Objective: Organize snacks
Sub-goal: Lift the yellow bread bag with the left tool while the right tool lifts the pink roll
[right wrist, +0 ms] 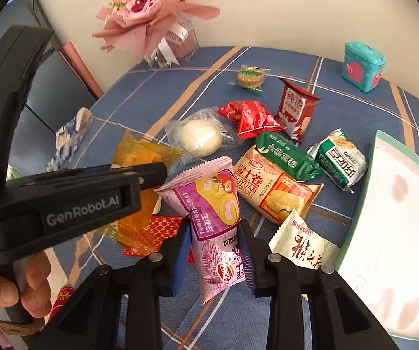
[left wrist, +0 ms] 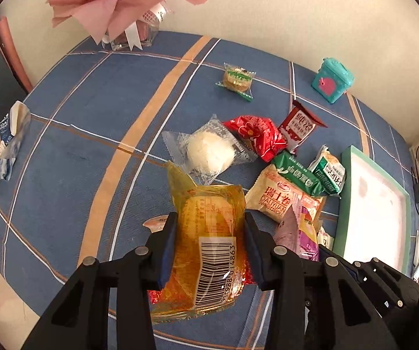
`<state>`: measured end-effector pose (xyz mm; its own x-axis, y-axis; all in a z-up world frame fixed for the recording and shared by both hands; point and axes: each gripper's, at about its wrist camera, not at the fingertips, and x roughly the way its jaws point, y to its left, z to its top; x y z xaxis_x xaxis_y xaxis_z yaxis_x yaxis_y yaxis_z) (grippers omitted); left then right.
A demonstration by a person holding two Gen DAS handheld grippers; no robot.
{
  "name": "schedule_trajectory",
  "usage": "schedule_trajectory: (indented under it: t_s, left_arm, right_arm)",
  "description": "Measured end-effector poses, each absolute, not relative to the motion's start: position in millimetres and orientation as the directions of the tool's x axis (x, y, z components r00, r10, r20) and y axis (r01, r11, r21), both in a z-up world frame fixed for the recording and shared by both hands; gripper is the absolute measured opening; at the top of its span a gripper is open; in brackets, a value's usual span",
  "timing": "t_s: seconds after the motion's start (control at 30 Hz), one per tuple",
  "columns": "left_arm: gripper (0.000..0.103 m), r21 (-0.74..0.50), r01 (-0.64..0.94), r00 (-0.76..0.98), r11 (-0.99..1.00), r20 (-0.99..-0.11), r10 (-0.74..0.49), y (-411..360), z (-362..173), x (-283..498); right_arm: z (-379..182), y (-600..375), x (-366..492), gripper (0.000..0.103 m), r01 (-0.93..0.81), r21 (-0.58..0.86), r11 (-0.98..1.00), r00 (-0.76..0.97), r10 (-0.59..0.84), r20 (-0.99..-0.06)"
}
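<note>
Left wrist view: the left gripper is clamped on an orange-wrapped cake, lifted above the blue plaid tablecloth; loose snacks lie at one to three o'clock, beside a green-rimmed tray.

Right wrist view: the right gripper pinches a purple roll-cake packet at centre; the tray sits at three o'clock.

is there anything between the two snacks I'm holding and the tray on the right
Nothing tall. The left tongs hold the yellow pack and the right tongs hold the purple pack, both lifted. Loose snacks, including a white pack, lie flat before the tray.
</note>
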<state>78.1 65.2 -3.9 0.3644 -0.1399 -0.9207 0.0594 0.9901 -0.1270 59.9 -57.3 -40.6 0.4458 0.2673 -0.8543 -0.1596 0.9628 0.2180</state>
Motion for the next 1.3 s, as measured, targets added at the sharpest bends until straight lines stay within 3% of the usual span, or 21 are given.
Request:
schedule_trajectory:
  t_s: [0.27,0.4,0.7,1.0,1.1,1.17,1.23,1.3]
  left_arm:
    - [0.044,-0.115,0.063,0.390,0.991,-0.912,-0.131,51,11,79]
    - [0.044,-0.092,0.074,0.404,0.993,-0.907,-0.114,44,18,77]
    - [0.044,-0.069,0.037,0.405,0.997,-0.911,-0.078,40,12,77]
    - [0.044,-0.075,-0.076,0.314,0.994,-0.948,-0.047,68,-35,79]
    - [0.044,-0.086,-0.095,0.304,0.992,-0.951,-0.053,75,-43,81]
    - [0.044,-0.093,-0.100,0.299,0.991,-0.952,-0.059,76,-47,83]
    - [0.044,-0.102,-0.099,0.297,0.990,-0.953,-0.068,78,-50,84]
    - [0.044,-0.111,-0.099,0.296,0.989,-0.952,-0.078,79,-51,84]
  right_arm:
    - [-20,-81,57,0.033,-0.097,0.349,0.932,0.490,0.350,-0.798]
    - [-11,-86,57,0.025,-0.092,0.349,0.932,0.519,0.344,-0.783]
    - [-12,-96,61,0.024,-0.073,0.330,0.941,0.523,0.318,-0.791]
    - [-48,-83,72,0.025,-0.088,0.291,0.953,0.438,0.300,-0.847]
    - [-57,-76,74,0.026,-0.097,0.270,0.958,0.422,0.286,-0.860]
    - [-64,-72,77,0.032,-0.099,0.268,0.958,0.406,0.285,-0.868]
    - [-70,-68,80,0.045,-0.102,0.263,0.959,0.391,0.282,-0.876]
    - [-76,-62,82,0.046,-0.107,0.247,0.963,0.383,0.269,-0.884]
